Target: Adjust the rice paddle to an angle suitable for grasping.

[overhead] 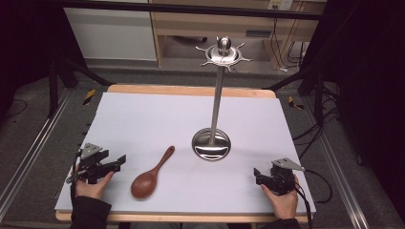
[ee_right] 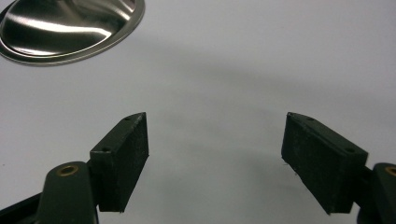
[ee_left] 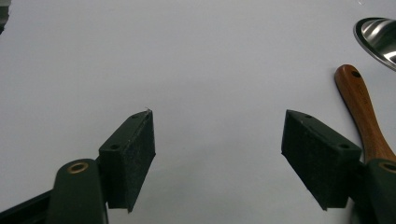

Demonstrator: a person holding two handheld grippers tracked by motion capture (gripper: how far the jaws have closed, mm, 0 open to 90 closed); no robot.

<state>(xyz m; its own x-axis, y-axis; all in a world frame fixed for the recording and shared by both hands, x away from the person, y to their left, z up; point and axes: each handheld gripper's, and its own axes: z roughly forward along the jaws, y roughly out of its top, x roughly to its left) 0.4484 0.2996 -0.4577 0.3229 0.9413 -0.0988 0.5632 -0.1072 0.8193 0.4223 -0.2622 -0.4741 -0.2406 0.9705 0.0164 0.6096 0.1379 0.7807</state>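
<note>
Spoon (overhead: pixel 152 175) of dark wood lies flat on the white bench (overhead: pixel 157 119), bowl toward the person and handle slanting away toward the round base of the steel stand (overhead: pixel 211 143). The left gripper (overhead: pixel 114 164) rests just beside it with jaws released and holding nothing; in the left gripper view the spoon's handle (ee_left: pixel 363 112) runs past the outer side of one jaw, not between the two. The right gripper (overhead: pixel 260 175) sits well apart near the bench's right edge, jaws likewise spread and empty. The spoon looks light and rigid, its finish smooth — probably a little slick against the pads, though the sheen is hard to judge here. The narrow handle seems the best place to pinch it — the rounded bowl would likely roll or slip.
</note>
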